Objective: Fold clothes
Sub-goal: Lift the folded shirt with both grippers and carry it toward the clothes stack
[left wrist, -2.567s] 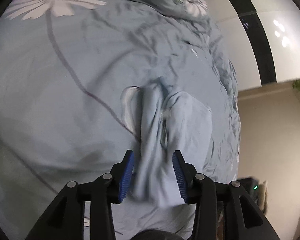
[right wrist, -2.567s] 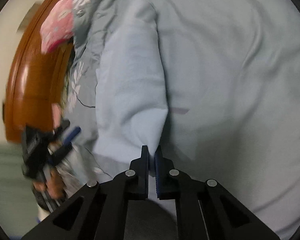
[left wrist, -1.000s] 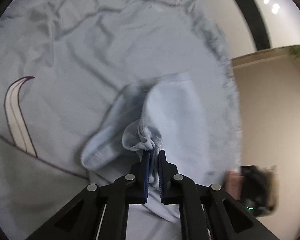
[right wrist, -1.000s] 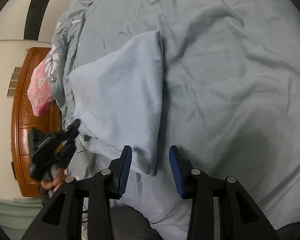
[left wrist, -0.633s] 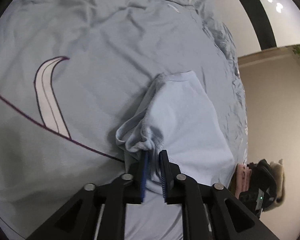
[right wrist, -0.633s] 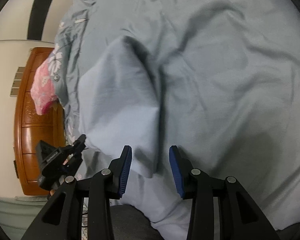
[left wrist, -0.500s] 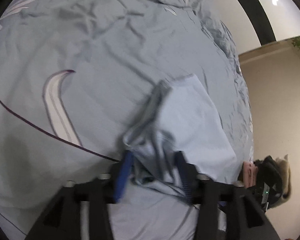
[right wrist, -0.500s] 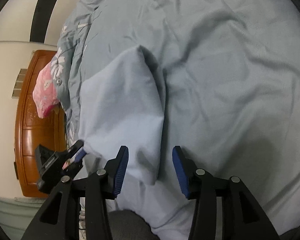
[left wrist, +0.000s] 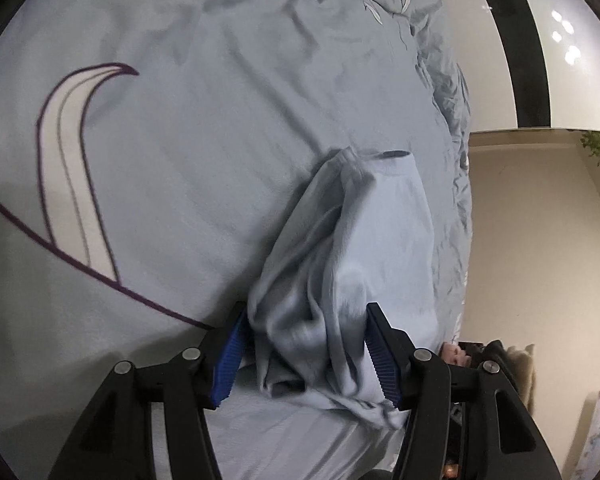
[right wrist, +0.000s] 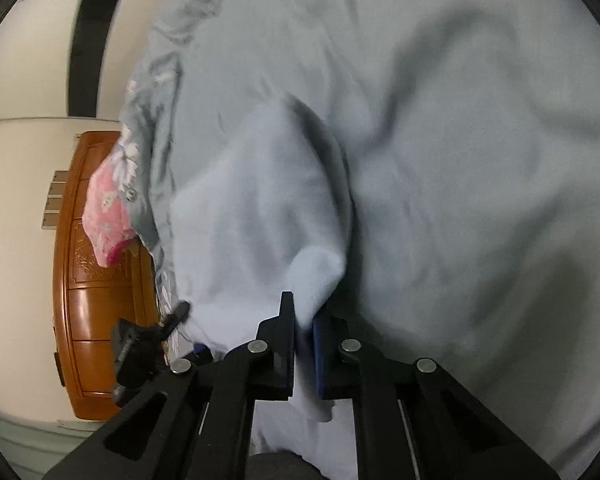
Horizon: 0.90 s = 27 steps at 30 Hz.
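Note:
A light blue garment lies folded lengthwise on the grey-blue bedspread. Its near end is bunched into loose folds between the blue pads of my left gripper, which stands open around it. In the right wrist view the same garment rises in a ridge. My right gripper is closing, and its jaws pinch the garment's near corner. The left gripper shows at the lower left of that view, beside the garment's other end.
The bedspread carries a white leaf print with a purple outline. The bed's edge runs down the right of the left wrist view, with a beige wall behind. A wooden headboard and a pink cloth lie left of the garment.
My left gripper opened and let go of the bunched end, which dropped onto the bed as the gripper sank. My right gripper went from open to shut on the near corner.

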Motion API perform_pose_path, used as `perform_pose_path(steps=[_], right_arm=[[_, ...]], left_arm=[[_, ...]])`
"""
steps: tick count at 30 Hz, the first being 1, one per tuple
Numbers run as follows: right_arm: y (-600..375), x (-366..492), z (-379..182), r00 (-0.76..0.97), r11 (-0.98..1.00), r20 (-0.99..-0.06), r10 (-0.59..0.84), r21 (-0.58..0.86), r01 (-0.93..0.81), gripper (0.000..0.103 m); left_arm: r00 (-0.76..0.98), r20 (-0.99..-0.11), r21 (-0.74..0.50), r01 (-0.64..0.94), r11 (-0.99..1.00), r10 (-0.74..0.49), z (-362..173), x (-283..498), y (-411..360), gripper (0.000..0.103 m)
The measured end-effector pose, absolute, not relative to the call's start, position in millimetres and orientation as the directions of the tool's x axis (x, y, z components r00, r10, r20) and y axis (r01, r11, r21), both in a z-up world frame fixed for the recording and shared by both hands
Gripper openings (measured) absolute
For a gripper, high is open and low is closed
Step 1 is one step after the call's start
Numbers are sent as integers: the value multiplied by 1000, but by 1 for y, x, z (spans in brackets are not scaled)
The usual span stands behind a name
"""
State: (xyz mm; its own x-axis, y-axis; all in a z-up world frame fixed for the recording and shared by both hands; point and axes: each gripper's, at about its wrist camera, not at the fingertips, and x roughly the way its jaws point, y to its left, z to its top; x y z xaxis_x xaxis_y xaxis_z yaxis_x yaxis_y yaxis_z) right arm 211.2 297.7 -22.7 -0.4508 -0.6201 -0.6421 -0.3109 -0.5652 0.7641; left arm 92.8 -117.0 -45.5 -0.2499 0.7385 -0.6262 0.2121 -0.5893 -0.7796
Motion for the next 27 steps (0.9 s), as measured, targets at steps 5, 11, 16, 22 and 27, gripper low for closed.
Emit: perform_pose_path(steps=[5,11,16,22,27], right_arm=[[306,201,-17,-419,-609,-666,-617,741,-281,5],[309,204,-40,-426,-578,-663,-616,747,-327,24],[308,199,-49,-459,-535,-644,-612,765,-359,34],[298,188,-41,-455,-529,-650,-609,760,-377,10],[292,191,9,-475,-574,-643,-600,760,-304,8]], left_arm=[[-214,-655,-755,176,-631,725,-54,74,-97,63],[-223,-615,-788,207,-580,756,-66,70,-112,64],[-234,-646,-762,160,-627,726,-62,69,-107,61],[-257,-670,-740,156,-654,697,-45,77,-96,22],[-303,-649,-750,107,-652,698,-4,86,-91,19]])
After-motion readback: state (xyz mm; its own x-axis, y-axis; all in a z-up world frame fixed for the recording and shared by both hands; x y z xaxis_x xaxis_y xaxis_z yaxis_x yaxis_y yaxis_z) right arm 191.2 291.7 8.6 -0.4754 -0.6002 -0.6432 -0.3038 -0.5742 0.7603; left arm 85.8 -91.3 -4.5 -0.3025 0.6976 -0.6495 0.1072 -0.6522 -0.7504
